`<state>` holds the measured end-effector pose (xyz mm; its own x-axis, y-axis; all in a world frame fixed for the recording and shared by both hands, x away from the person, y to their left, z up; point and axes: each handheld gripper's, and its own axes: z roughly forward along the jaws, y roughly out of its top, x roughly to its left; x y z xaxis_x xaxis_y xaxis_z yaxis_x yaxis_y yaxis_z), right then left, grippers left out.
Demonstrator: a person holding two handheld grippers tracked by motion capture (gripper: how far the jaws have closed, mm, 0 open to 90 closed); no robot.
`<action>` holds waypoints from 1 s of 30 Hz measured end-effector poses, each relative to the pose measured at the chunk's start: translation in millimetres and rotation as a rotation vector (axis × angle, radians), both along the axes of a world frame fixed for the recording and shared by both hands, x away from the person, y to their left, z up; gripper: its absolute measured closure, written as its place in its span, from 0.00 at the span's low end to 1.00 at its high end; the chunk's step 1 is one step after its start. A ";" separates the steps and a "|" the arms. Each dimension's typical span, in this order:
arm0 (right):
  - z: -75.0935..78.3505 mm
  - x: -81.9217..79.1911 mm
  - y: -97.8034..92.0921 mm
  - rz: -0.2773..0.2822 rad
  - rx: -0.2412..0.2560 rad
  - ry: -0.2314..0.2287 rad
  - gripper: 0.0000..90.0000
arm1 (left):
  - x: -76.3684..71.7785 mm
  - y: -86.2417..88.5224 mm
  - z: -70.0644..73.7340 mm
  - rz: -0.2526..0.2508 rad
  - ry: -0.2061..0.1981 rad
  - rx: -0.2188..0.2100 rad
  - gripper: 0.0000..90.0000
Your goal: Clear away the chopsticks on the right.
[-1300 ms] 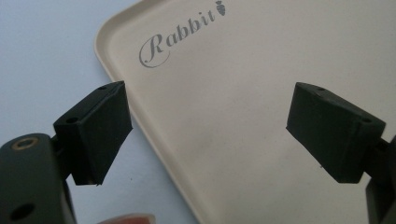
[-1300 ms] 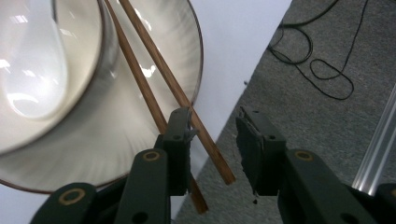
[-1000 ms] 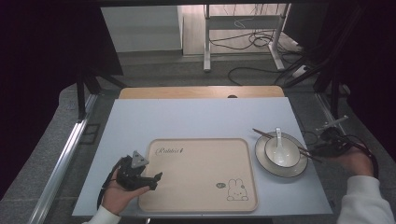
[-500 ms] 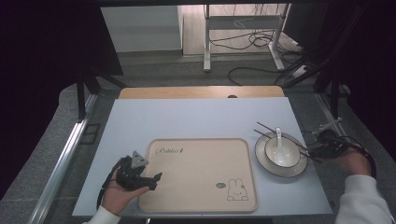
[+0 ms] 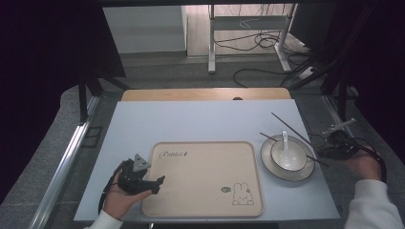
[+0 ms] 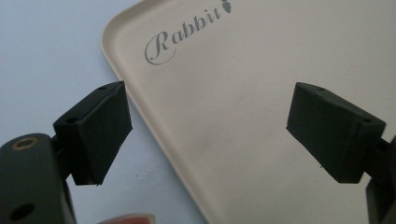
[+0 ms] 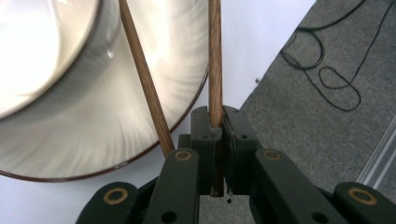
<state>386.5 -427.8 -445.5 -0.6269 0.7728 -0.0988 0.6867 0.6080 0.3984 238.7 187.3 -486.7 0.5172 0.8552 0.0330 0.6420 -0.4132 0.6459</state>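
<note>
The beige tray reads "Rabbit" in script.

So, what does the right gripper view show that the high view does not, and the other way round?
Right gripper view alone: the right gripper is shut on one chopstick, while the second chopstick lies loose beside it across the plate.

High view alone: the beige tray with its rabbit drawing, the left gripper at the tray's left edge, and the white spoon in the bowl.

Both: the chopsticks, plate, bowl, white table and right gripper.
</note>
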 end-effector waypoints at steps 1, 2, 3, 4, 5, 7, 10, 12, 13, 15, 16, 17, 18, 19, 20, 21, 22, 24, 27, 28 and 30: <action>2.3 -1.0 0.4 -0.005 0.008 -0.008 0.93 | -0.2 0.1 0.3 0.000 -0.001 -0.001 0.15; 5.2 -2.6 0.8 -0.010 0.013 -0.020 0.93 | -0.3 0.2 0.6 -0.001 -0.001 -0.001 0.15; 7.1 -3.8 1.3 -0.014 0.016 -0.027 0.93 | -0.5 0.3 0.9 -0.003 -0.002 0.001 0.15; 9.7 -5.4 1.9 -0.017 0.022 -0.038 0.93 | -0.6 0.2 1.1 -0.004 -0.003 0.001 0.15; 12.6 -7.0 2.4 -0.022 0.028 -0.049 0.93 | -0.7 0.1 1.0 -0.004 -0.003 0.000 0.15; 18.2 -10.6 3.7 -0.029 0.049 -0.069 0.93 | -0.8 -0.1 0.9 -0.004 -0.002 0.001 0.15; 27.1 -16.8 6.6 -0.035 0.080 -0.091 0.93 | -1.0 -0.2 1.6 -0.004 -0.005 0.001 0.15; 31.8 -20.9 8.1 -0.035 0.098 -0.106 0.93 | -0.9 0.0 1.8 -0.004 -0.006 0.000 0.15; 34.7 -23.4 9.2 -0.040 0.111 -0.110 0.93 | -0.8 0.0 1.7 -0.004 -0.005 0.000 0.15; 40.1 -29.3 12.8 -0.037 0.140 -0.118 0.93 | -0.7 0.2 1.8 -0.004 -0.006 0.000 0.15; 41.8 -31.3 14.4 -0.035 0.144 -0.124 0.93 | -0.7 0.4 2.0 -0.004 -0.007 -0.001 0.15; 44.1 -33.8 16.7 -0.037 0.156 -0.130 0.93 | -0.6 0.5 2.1 -0.005 -0.007 -0.001 0.15; 46.4 -36.4 19.6 -0.044 0.170 -0.132 0.93 | -0.6 0.5 2.2 -0.005 -0.008 -0.002 0.15; 48.6 -38.6 22.7 -0.044 0.180 -0.134 0.93 | -0.4 0.4 2.2 -0.006 -0.007 -0.002 0.15; 50.5 -40.8 26.2 -0.041 0.186 -0.139 0.93 | -0.3 0.2 2.1 -0.007 -0.007 -0.001 0.15; 52.6 -43.2 30.1 -0.043 0.191 -0.146 0.93 | -0.3 0.0 2.0 -0.008 -0.006 -0.001 0.15; 54.6 -45.4 33.9 -0.045 0.200 -0.147 0.93 | -0.2 -0.2 1.9 -0.009 -0.006 -0.001 0.15; 57.5 -49.9 42.4 -0.033 0.216 -0.143 0.92 | -0.1 -0.8 2.0 -0.012 -0.007 -0.001 0.15; 59.6 -57.3 55.2 -0.025 0.241 -0.136 0.92 | -0.2 -0.8 2.6 -0.011 -0.008 -0.005 0.15; 59.8 -59.9 59.2 -0.021 0.254 -0.134 0.92 | -0.4 -0.6 2.9 -0.010 -0.010 -0.006 0.15; 60.6 -65.6 67.2 -0.010 0.268 -0.135 0.92 | -0.7 -0.3 3.4 -0.008 -0.014 -0.008 0.15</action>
<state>320.8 -360.5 -384.9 -0.6139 0.7889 0.0277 0.6224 0.4622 0.6316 238.0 187.0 -483.3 0.5233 0.8515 0.0331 0.6299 -0.4127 0.6580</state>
